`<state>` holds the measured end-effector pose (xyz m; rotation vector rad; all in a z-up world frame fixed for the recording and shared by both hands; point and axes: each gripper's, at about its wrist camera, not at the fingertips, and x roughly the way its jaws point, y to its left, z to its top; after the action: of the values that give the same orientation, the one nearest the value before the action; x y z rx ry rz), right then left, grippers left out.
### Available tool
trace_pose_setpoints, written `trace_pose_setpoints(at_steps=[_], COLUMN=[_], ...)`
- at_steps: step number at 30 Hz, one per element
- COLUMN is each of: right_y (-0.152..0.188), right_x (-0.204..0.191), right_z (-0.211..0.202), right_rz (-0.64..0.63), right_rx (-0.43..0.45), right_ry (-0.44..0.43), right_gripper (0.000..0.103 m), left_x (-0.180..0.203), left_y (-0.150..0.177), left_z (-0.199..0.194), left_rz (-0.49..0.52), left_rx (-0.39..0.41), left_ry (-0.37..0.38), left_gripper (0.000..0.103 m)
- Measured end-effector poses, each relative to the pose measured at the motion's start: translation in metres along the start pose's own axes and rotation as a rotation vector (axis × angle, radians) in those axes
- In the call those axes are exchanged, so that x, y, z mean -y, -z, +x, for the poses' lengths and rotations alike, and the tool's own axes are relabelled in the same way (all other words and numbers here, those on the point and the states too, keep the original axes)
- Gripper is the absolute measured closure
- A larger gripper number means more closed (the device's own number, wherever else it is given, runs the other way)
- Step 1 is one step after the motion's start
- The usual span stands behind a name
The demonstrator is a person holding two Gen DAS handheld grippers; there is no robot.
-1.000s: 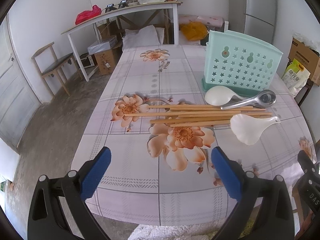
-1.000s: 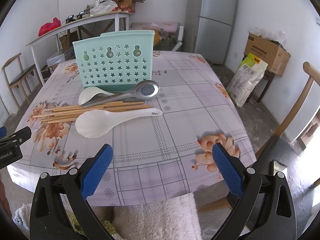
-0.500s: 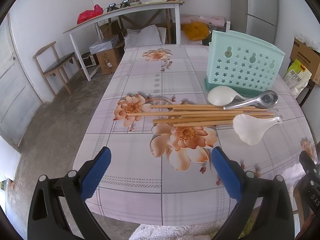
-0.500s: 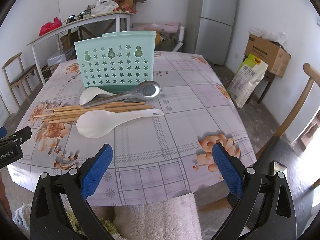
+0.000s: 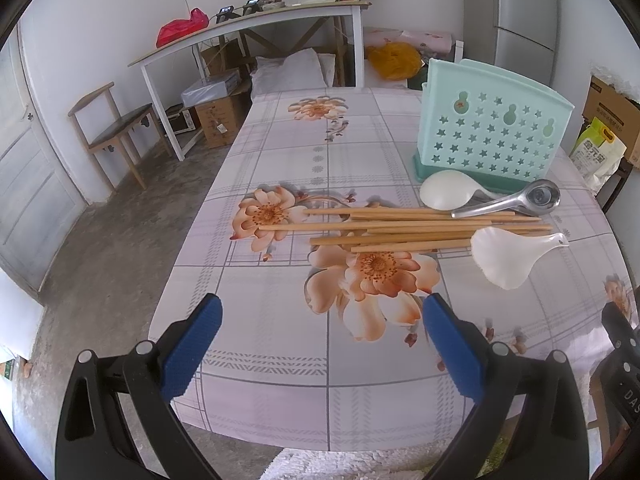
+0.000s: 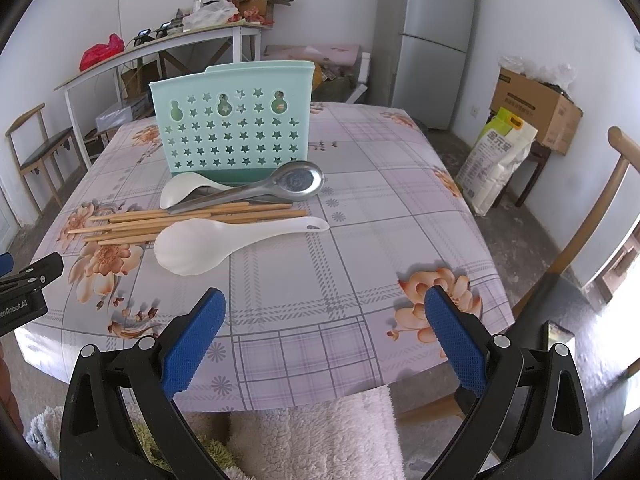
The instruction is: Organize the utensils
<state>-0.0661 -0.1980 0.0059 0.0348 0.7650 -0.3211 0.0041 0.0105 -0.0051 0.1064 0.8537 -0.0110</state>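
A mint-green star-holed utensil holder [image 5: 492,136] [image 6: 236,128] stands on the floral table. In front of it lie several wooden chopsticks [image 5: 400,228] [image 6: 180,220], a metal spoon [image 5: 516,200] [image 6: 272,186] and two white plastic spoons, one by the holder [image 5: 444,194] [image 6: 188,190], one nearer me [image 5: 508,260] [image 6: 208,244]. My left gripper [image 5: 320,340] is open and empty over the table's near edge, short of the chopsticks. My right gripper [image 6: 324,336] is open and empty, near the front edge, short of the nearer white spoon.
The table [image 5: 280,304] [image 6: 360,208] has a floral plaid cloth. A fluffy white rug [image 6: 312,436] lies below its front edge. Wooden chairs [image 5: 116,132] [image 6: 600,216] stand left and right. A fridge [image 6: 432,36], boxes [image 6: 532,108] and a cluttered side table [image 5: 248,28] line the walls.
Both grippers have crept slightly forward toward the utensils. Both stay open. Nothing on the table has moved.
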Motion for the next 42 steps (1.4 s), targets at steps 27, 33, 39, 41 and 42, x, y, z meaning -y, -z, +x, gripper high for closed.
trace_pose_setpoints(at_steps=[27,33,39,41,42], right_y=[0.010,0.016,0.020,0.020,0.020], right_x=[-0.019,-0.023,-0.018,-0.019,-0.019], right_z=[0.035,0.046,0.049,0.049,0.049], right_rz=[-0.036,-0.056,-0.031,-0.037,-0.039], right_rx=[-0.109,-0.155,-0.163,-0.160,-0.158], right_ry=[-0.067,-0.087,-0.125,-0.124,-0.126], right_gripper=[0.008,0.008,0.008,0.008,0.008], left_x=[-0.005,0.013,0.034,0.039,0.041], left_y=[-0.026,-0.032,-0.037,-0.038,-0.038], left_z=[0.036,0.048,0.061,0.069,0.072], left_rz=[-0.085,-0.053,-0.044,-0.054,-0.059], left_rx=[-0.017,-0.049,-0.110,-0.157,-0.174], left_ry=[0.420,0.534,0.661,0.704,0.715], left_gripper=[0.006,0.006,0.024,0.038,0.041])
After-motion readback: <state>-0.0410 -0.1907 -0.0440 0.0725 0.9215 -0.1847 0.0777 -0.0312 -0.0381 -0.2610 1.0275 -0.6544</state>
